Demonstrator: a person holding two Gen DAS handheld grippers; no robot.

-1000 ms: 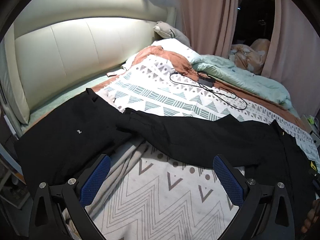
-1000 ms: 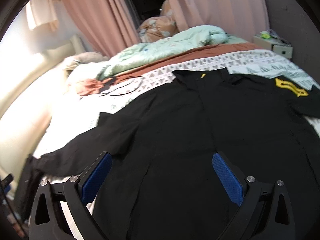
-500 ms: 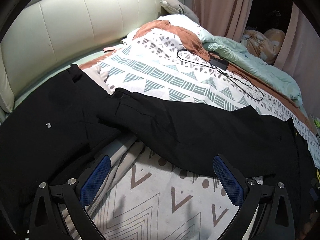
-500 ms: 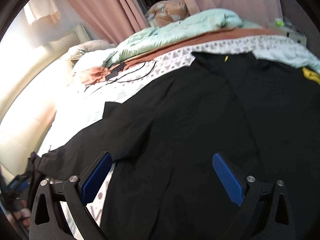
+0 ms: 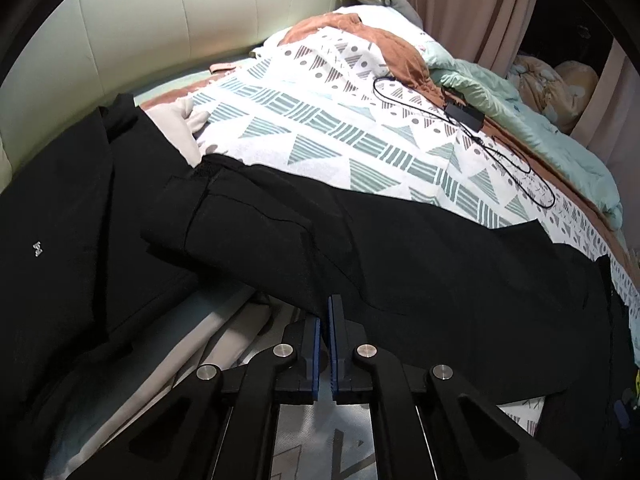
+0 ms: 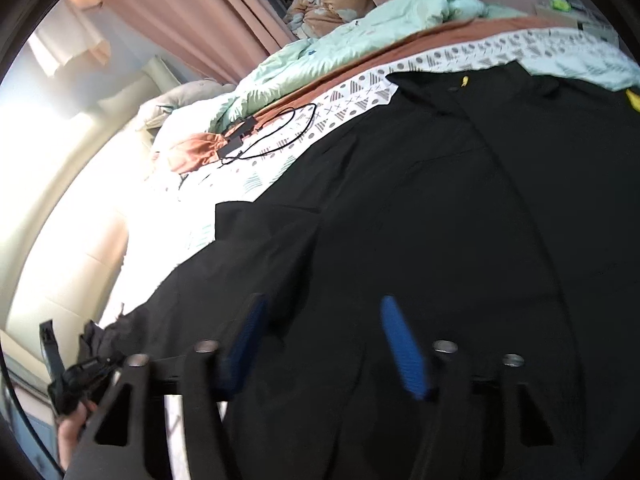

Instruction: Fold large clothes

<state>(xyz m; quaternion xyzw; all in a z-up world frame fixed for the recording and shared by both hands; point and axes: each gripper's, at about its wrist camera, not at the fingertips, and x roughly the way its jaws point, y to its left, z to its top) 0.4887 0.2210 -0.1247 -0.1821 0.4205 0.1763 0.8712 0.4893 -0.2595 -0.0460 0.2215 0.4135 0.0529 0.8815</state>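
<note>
Progress: folding has barely begun, as we judge it; the black jacket [image 5: 420,264] lies spread flat across the near part of the bed [image 5: 328,128], and we see no fold in its body.
Garment position: in the left wrist view its long sleeve [image 5: 248,216] runs out to the left, its end resting on a second black garment [image 5: 68,216] at the near left of the bed.
Garment body: in the right wrist view the body fills the middle and right, front side up, with a small yellow tag [image 6: 464,81] near the collar at the far edge.
Left gripper [image 5: 327,320]: we see its jaws pressed together at the sleeve's near edge. We cannot tell whether any cloth is caught between them.
Right gripper [image 6: 320,344]: its jaws have just been closing and stand partly spread over the body of the jacket. The view is blurred, and we see no cloth pinched between the blue pads [image 6: 404,354].
Done so far: the jacket is laid out, and both grippers are down at its near side.
Left to do: by our reading, nearly everything, which means bringing the sleeves in, folding the body over and squaring the bundle.
Nearby clutter: a black cable with its adapter [image 5: 464,114] lies on the patterned cover, well apart from the jacket.
</note>
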